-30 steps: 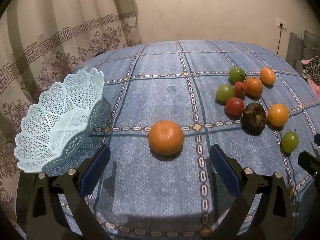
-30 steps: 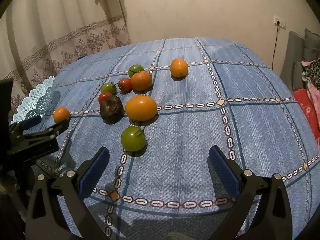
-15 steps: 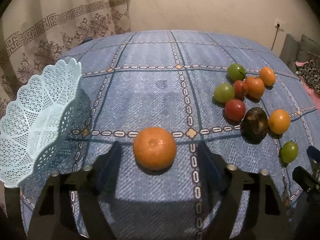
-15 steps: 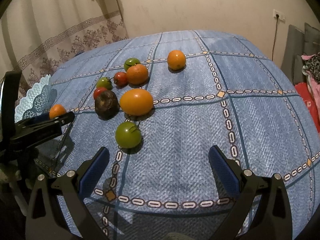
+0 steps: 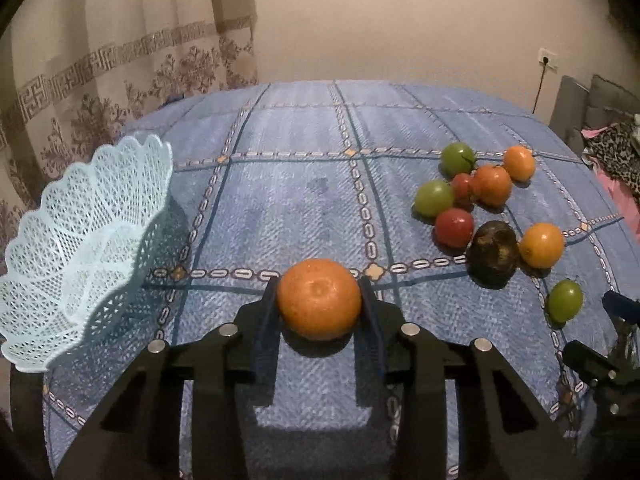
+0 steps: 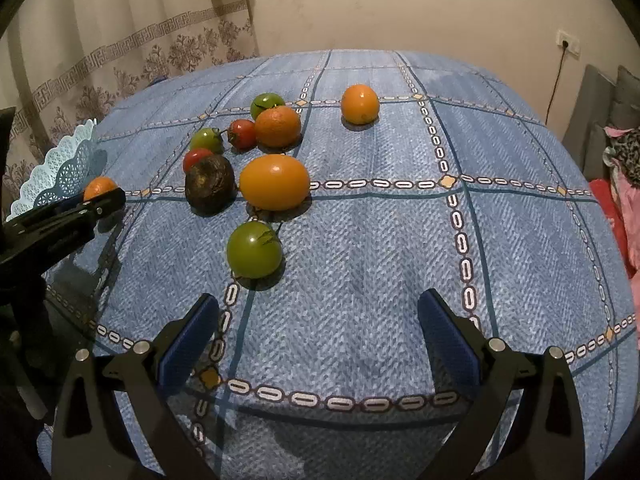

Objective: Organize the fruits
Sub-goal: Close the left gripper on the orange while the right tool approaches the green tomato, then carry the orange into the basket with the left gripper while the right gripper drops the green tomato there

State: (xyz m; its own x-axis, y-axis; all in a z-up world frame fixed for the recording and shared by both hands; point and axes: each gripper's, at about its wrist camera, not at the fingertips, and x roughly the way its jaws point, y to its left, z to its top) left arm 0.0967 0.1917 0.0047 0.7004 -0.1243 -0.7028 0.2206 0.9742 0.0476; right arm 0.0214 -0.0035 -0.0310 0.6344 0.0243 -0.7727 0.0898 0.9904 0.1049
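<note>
My left tool has its two fingers closed against the sides of the orange, which sits on the blue checked cloth of the surface, near the front edge and well apart from the main cluster of fruit. My right tool hangs wide open with nothing between its fingers, the nearest green fruit just ahead of it. The main risk I see is the grip: the pads meet the orange near its widest line, and the skin is round and smooth, so a quick lift could let it roll forward out of the fingers and off toward the edge. The lace basket stands to the left, tilted with its open side toward the fruit; I judge it light, so brushing its rim on the way in could push it or tip it. If I squeeze harder to be safe, I may bruise the orange. The cloth could also drag if I slide instead of lifting.
</note>
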